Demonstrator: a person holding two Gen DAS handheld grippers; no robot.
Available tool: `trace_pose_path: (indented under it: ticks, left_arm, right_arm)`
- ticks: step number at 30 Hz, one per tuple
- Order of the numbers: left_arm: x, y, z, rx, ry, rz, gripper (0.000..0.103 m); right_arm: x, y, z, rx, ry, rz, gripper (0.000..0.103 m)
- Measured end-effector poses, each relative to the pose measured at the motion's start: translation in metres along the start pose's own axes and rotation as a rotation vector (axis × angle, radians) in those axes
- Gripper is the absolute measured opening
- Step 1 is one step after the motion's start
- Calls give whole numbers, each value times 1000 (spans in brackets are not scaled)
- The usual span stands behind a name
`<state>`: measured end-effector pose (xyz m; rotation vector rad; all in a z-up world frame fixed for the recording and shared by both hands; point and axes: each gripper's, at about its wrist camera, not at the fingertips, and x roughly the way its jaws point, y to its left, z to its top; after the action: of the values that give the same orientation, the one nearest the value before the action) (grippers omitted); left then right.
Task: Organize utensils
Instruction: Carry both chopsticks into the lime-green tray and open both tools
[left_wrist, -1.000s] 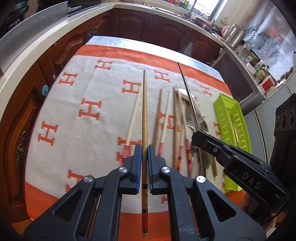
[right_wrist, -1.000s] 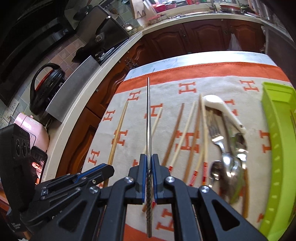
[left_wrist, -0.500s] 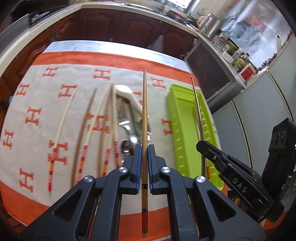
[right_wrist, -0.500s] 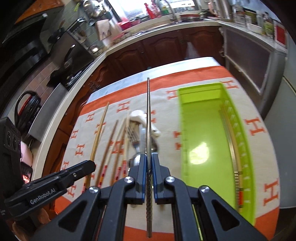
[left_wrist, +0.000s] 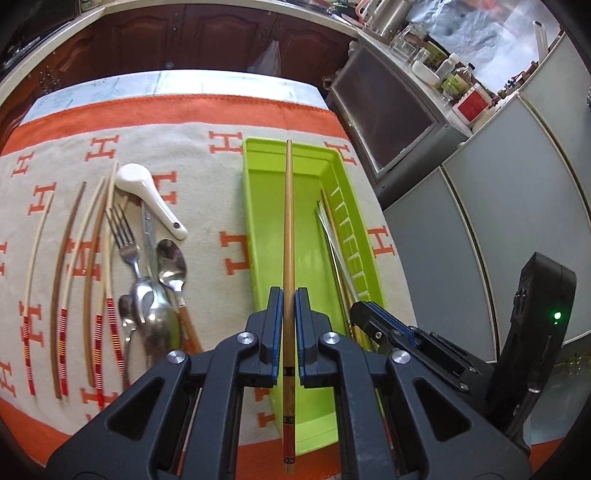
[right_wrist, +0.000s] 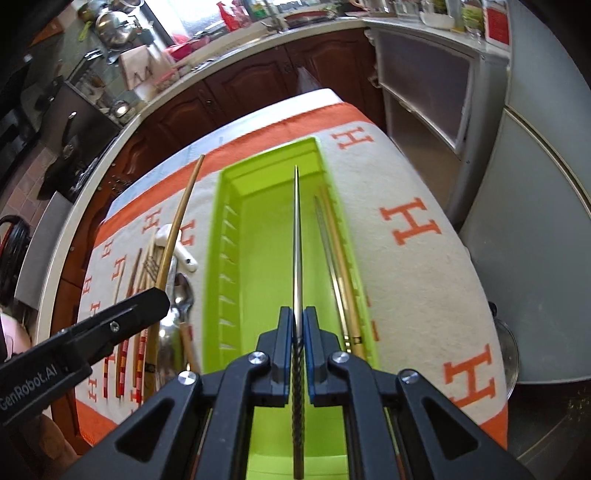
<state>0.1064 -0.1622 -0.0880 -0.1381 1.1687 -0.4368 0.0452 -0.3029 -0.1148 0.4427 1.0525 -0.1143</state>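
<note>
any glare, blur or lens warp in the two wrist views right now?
Left wrist: strong fisheye bend, the loose chopsticks on the cloth look bowed; a soft sheen on the green tray floor; the focus is crisp. Right wrist: the metal chopstick in the right tool flares white along its shaft; the tray edges are slightly smeared; the counter rim curves.

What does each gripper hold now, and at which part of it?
The left gripper holds a brown wooden chopstick near its red-banded thick end. The right gripper holds a silver metal chopstick at its dark twisted handle end.
</note>
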Motion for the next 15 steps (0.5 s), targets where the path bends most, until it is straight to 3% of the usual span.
trace_pose_path:
  ticks: [8,15]
  left_arm:
    - [32,-9,3,-5,44,4,4]
    - [43,-6,-4,20,97,18,5]
  right_arm:
    - [-20,-20,6,84,-98,-41,7]
    - [-25,-29,9,120,-116,-48,7]
